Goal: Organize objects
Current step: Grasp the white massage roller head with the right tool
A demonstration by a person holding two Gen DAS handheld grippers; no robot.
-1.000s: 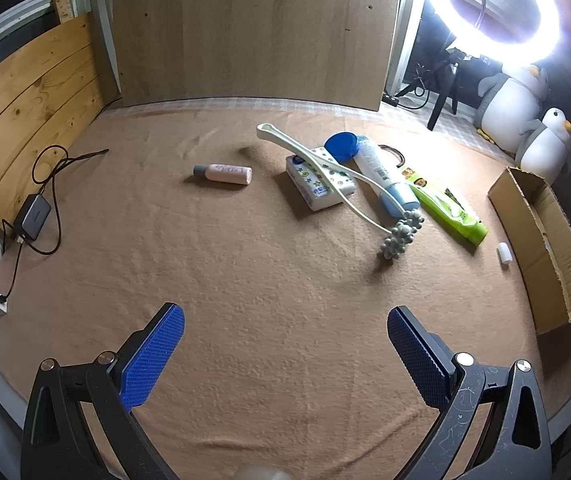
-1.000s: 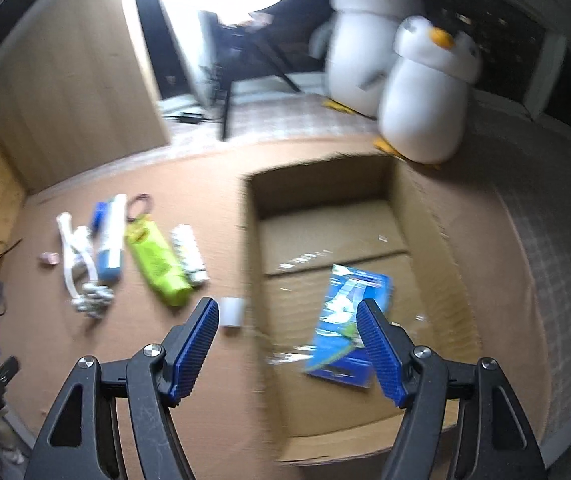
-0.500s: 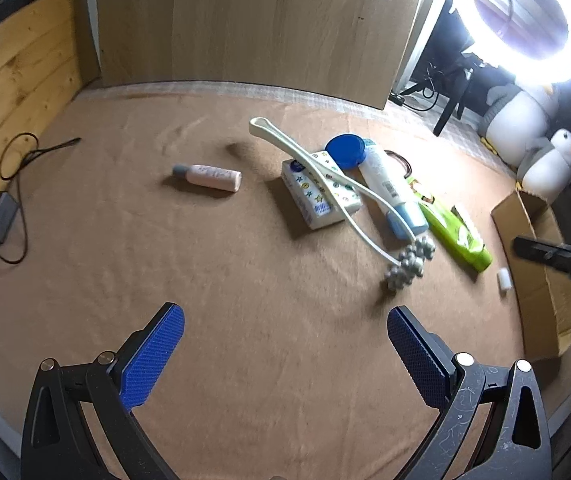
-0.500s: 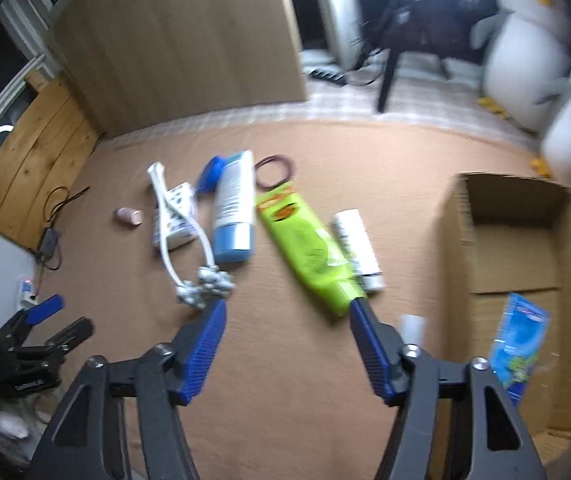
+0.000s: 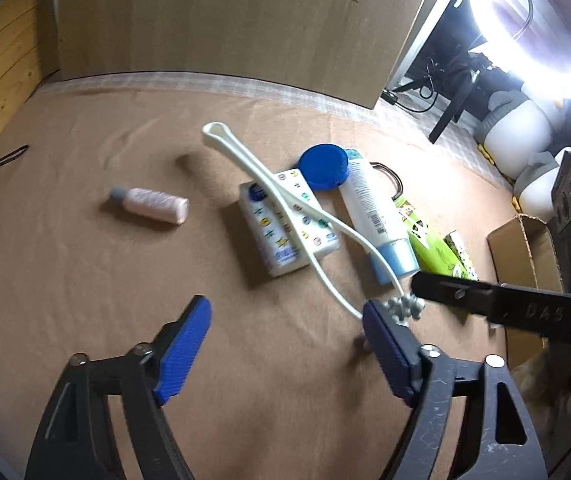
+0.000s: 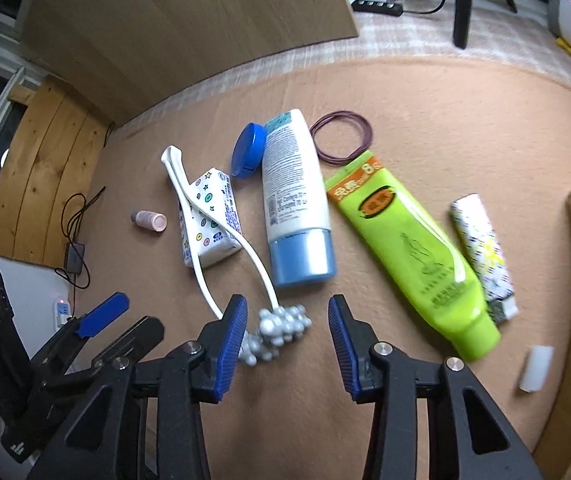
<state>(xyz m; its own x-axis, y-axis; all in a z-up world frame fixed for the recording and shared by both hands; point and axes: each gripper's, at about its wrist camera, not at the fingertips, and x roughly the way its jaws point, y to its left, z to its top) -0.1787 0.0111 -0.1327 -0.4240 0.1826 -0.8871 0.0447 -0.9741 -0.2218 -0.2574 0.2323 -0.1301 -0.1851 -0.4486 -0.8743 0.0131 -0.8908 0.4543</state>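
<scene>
A white massager lies on the brown cloth, its silver ball head point(image 6: 281, 328) nearest me and its long handle point(image 5: 269, 184) across a patterned white box point(image 6: 211, 216). My right gripper point(image 6: 287, 320) hangs over the ball head, jaws closing, with the balls between the pads and not pressed. My left gripper point(image 5: 285, 312) stands just left of it with jaws closing on nothing; its right finger is beside the ball head point(image 5: 403, 306). Beyond lie a white tube with a blue cap point(image 6: 297, 200), a blue lid point(image 6: 248, 150), a green tube point(image 6: 409, 248) and a pink bottle point(image 5: 151, 205).
A cardboard box point(image 5: 525, 248) stands open at the right. Next to the green tube lie a small flowered tube point(image 6: 481, 248) and a white stub point(image 6: 536, 368). A purple band point(image 6: 341, 138) lies farther back. Wooden panels and a cable point(image 6: 73, 232) border the left.
My right gripper swung left from over the cardboard box to the massager's ball head, narrowing its jaws. My left gripper moved forward toward the objects and its jaws narrowed too.
</scene>
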